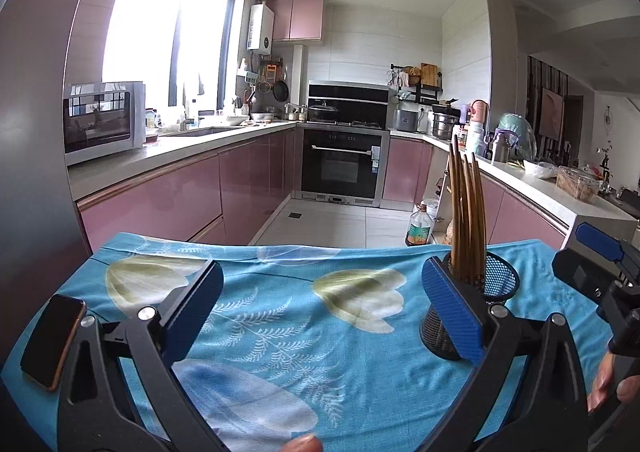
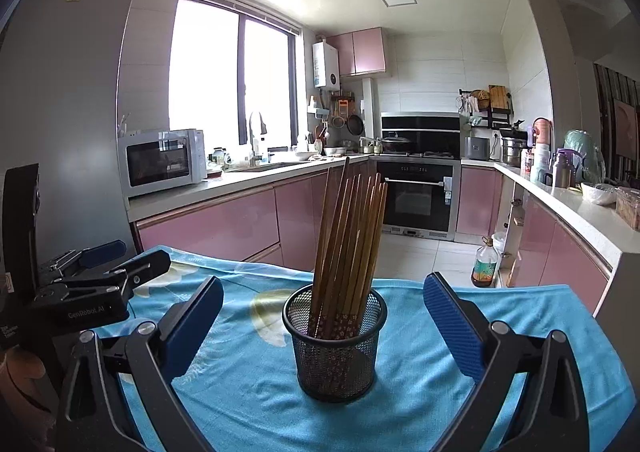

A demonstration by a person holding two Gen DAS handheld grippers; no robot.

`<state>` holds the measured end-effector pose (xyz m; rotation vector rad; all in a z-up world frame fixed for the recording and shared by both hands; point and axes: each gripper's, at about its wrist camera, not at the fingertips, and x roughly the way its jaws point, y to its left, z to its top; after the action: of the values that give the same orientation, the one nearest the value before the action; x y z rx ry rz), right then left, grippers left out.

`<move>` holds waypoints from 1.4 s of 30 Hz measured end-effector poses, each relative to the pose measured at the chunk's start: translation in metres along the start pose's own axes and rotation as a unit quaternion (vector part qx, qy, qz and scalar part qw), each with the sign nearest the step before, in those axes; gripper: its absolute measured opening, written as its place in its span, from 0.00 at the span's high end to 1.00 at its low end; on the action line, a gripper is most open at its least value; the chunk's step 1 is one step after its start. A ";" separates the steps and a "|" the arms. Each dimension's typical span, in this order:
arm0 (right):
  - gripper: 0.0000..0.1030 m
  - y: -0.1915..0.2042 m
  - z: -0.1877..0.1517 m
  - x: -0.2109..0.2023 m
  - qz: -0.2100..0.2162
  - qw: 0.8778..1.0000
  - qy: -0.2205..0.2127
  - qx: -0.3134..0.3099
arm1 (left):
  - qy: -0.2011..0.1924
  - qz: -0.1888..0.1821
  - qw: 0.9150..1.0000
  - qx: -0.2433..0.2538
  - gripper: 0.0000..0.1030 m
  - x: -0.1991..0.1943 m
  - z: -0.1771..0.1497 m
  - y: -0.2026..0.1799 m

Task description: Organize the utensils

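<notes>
A black mesh holder [image 2: 335, 348] stands upright on a table with a blue flowered cloth [image 2: 248, 392]. Several brown wooden chopsticks [image 2: 348, 240] stand in it, leaning slightly right. My right gripper [image 2: 322, 322] is open and empty, its blue pads on either side of the holder, not touching it. My left gripper [image 1: 320, 306] is open and empty over bare cloth [image 1: 280, 332]; the holder [image 1: 498, 280] with chopsticks [image 1: 468, 212] stands behind its right finger. The right gripper also shows at the right edge of the left wrist view [image 1: 600, 264], and the left gripper at the left of the right wrist view [image 2: 100, 272].
A dark phone [image 1: 54, 340] lies at the cloth's left edge. Behind the table is a kitchen with pink cabinets, a microwave [image 2: 160, 162] on the left counter, an oven [image 2: 418, 196] and an oil bottle [image 2: 485, 262] on the floor.
</notes>
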<state>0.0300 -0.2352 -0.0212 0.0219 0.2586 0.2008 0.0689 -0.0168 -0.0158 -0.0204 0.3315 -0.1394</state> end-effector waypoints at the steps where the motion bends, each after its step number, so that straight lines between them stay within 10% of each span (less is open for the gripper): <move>1: 0.06 0.001 0.000 -0.001 -0.002 1.000 -0.004 -0.002 | 0.000 0.003 1.000 0.002 0.05 -0.001 -0.001 0.000; 42: 0.06 -0.006 -0.008 -0.007 -0.009 1.000 -0.021 0.008 | -0.057 0.023 0.998 0.007 0.05 -0.022 -0.003 -0.007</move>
<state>0.0223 -0.2421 -0.0279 0.0405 0.2190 0.1807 0.0463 -0.0207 -0.0114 -0.0060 0.2165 -0.0943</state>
